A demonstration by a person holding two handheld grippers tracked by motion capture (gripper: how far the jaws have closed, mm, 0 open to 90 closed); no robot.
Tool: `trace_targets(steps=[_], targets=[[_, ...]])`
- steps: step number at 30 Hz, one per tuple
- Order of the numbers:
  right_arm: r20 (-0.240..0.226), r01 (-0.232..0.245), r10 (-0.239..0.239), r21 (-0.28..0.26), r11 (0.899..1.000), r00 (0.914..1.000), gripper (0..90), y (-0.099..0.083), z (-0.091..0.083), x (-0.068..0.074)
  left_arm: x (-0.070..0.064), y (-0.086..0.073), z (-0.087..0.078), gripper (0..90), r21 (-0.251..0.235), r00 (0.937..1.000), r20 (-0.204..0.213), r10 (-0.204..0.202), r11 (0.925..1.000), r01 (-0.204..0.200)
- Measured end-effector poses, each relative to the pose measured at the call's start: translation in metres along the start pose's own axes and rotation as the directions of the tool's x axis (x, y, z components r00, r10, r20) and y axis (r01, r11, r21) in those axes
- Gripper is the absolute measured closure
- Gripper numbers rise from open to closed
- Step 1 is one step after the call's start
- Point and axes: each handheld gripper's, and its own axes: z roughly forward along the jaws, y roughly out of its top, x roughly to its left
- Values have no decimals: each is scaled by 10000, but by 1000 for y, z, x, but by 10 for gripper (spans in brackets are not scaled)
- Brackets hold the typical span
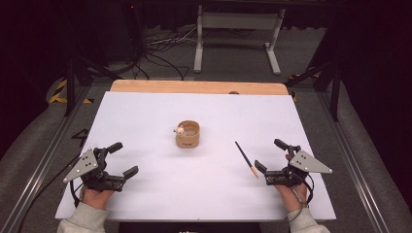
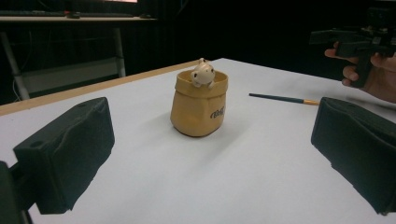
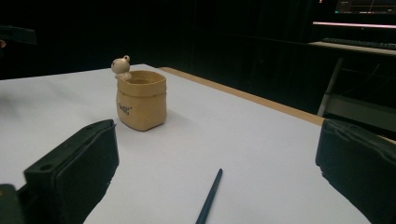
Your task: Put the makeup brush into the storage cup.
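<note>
One tan pot (image 1: 188,134); one brush (image 1: 246,158) to its right. Left gripper (image 1: 121,159) and right gripper (image 1: 270,155): both jaws apart, empty.

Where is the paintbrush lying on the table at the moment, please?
In the high view, the paintbrush lies flat on the white table, right of the tan pouch-shaped pot and just left of the open right gripper.
</note>
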Motion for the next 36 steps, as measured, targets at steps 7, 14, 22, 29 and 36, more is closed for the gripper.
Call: trace_targets(steps=[7, 14, 22, 29, 36], targets=[[-111, -95, 96, 99, 9999, 9999, 0, 3, 4, 0, -2, 1, 1, 0, 40, 10000, -51, -11, 10000, 11], [-260, 83, -79, 129, 9999, 9996, 0, 16, 12, 1, -1, 1, 1, 0, 226, 9999, -140, 68, 9997, -65], [-626, 34, -6, 444, 9990, 9980, 0, 30, 28, -1, -1, 0, 2, 0, 284, 10000, -89, 25, 9996, -22], [-896, 67, 10, 854, 9963, 9960, 12, 46, 36, -1, -3, 1, 4, 1, 476, 9997, -177, 163, 9987, -154], [-777, 561, -393, 2275, 9722, 9962, 20, 66, 48, -3, -3, 0, 5, 0, 518, 9997, -238, 31, 9987, -19]])
